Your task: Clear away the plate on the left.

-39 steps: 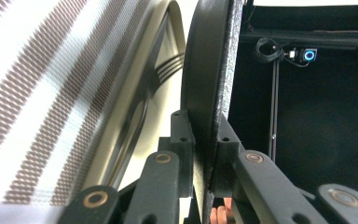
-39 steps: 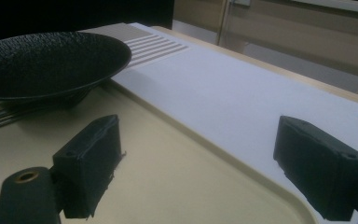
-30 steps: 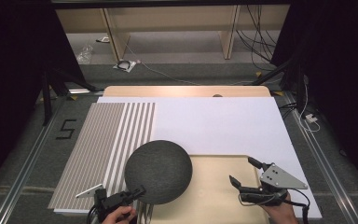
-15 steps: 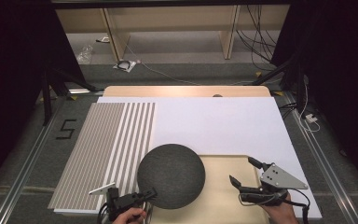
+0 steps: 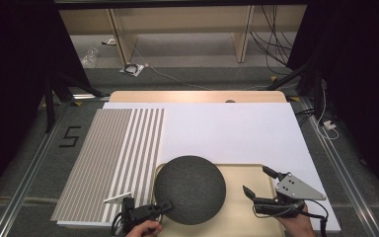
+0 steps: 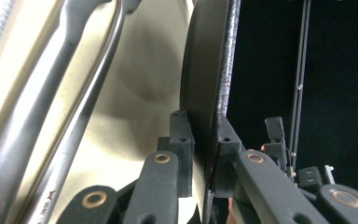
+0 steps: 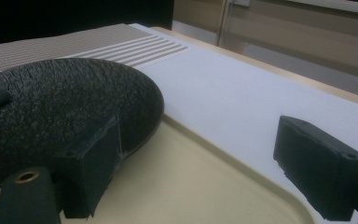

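A round, dark grey plate with a rough speckled surface (image 5: 189, 189) lies over the left part of a shallow cream-coloured plastic tray (image 5: 242, 197), its left edge reaching past the tray's rim towards the striped grey-and-white mat (image 5: 113, 158). The left gripper (image 5: 162, 208) sits at the plate's near-left edge, its jaws clenched on the rim, one pad above and one below, as the left gripper view (image 6: 204, 154) shows with the plate (image 6: 205, 70) running edge-on between them. The right gripper (image 5: 259, 186) hovers over the tray's right part, clear of the plate, jaws spread wide with nothing between them. The tray rests at the near edge of a white sheet (image 5: 237, 133) on the counter.
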Action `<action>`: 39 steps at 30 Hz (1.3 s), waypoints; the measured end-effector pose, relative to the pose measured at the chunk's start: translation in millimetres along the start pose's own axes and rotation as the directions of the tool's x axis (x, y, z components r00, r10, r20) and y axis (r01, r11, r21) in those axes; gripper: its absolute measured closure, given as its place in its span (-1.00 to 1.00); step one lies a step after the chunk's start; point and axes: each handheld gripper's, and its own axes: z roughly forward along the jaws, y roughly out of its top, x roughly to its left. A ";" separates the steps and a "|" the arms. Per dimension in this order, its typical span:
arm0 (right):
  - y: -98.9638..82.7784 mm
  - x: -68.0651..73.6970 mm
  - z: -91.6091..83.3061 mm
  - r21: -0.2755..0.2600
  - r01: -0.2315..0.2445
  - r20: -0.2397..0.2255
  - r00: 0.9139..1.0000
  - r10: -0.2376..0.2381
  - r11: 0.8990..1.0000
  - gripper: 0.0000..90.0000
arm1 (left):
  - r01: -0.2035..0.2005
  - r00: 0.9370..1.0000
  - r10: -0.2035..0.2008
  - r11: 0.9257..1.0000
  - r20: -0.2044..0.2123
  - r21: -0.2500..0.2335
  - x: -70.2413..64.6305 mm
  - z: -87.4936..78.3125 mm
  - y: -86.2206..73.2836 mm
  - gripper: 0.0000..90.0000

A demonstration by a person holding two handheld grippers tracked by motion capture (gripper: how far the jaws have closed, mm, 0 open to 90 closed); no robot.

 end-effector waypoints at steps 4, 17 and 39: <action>0.1 0.0 0.0 -0.001 0.003 -0.001 1.000 -0.003 1.000 -0.65 | -0.004 1.000 0.004 1.000 -0.006 0.012 -0.3 4.6 -1.6 0.82; 0.2 -0.1 -0.5 0.007 0.001 0.001 1.000 -0.001 1.000 -0.65 | -0.017 0.999 0.019 0.997 -0.030 0.070 -2.6 22.2 -7.9 0.82; 0.3 -0.5 -1.3 0.006 -0.001 0.002 1.000 0.001 1.000 -0.65 | -0.037 0.997 0.045 0.990 -0.055 0.136 -4.0 46.1 -15.3 0.80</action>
